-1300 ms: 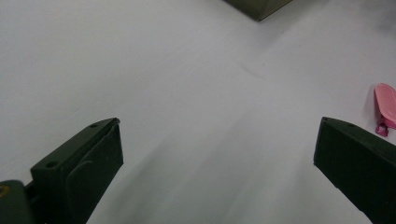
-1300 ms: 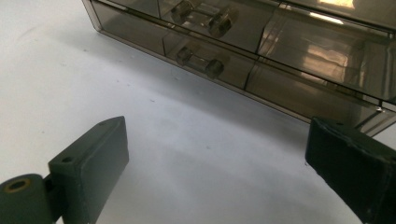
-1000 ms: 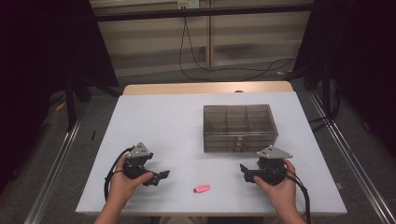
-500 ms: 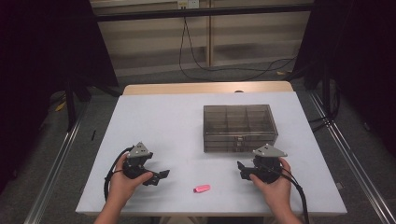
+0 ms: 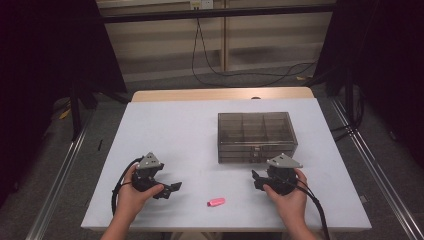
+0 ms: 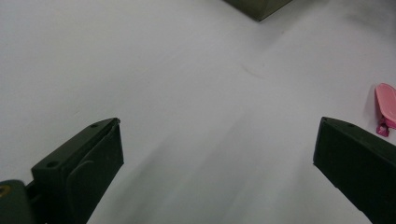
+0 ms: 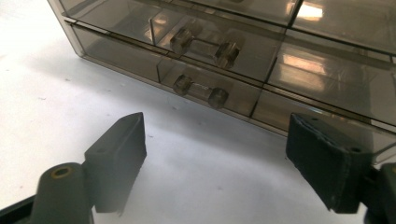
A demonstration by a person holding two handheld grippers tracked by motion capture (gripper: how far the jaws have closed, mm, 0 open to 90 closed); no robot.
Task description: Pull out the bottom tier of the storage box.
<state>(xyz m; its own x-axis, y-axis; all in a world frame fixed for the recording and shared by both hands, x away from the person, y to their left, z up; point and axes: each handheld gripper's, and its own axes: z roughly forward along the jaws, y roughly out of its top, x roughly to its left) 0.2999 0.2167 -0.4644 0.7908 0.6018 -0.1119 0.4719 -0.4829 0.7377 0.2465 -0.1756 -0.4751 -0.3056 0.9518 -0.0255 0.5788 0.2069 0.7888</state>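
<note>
In the high view the right gripper (image 5: 256, 181) sits in the lower right of the frame, just below the front face of the smoky plastic drawer box (image 5: 255, 131), which stands right of centre on the white table (image 5: 175, 130). Its jaws point toward the upper left of that view, near the box's front but not touching it.

The right gripper view looks along that gripper (image 7: 215, 154) at the drawer box (image 7: 327, 56), which takes up the upper part of the frame. 2 clear bar handles show there, one above the other: the upper handle (image 7: 205, 46) at top centre and the lower handle (image 7: 200, 92) just under it. The lower handle lies above and between the 2 fingers (image 7: 119, 154), apart from both of them, with bare table in the gap. The jaws stand wide apart and hold nothing; they have just been closing a little.

The left gripper (image 5: 172, 187) rests in the lower left of the high view, well apart from the box. In the left gripper view its jaws (image 6: 215, 154) are spread wide over bare table, gripping nothing. A small pink clip (image 5: 216, 202) lies between the 2 grippers in the high view, and at the right edge of the left gripper view (image 6: 386, 106), just outside the right-hand jaw.
</note>
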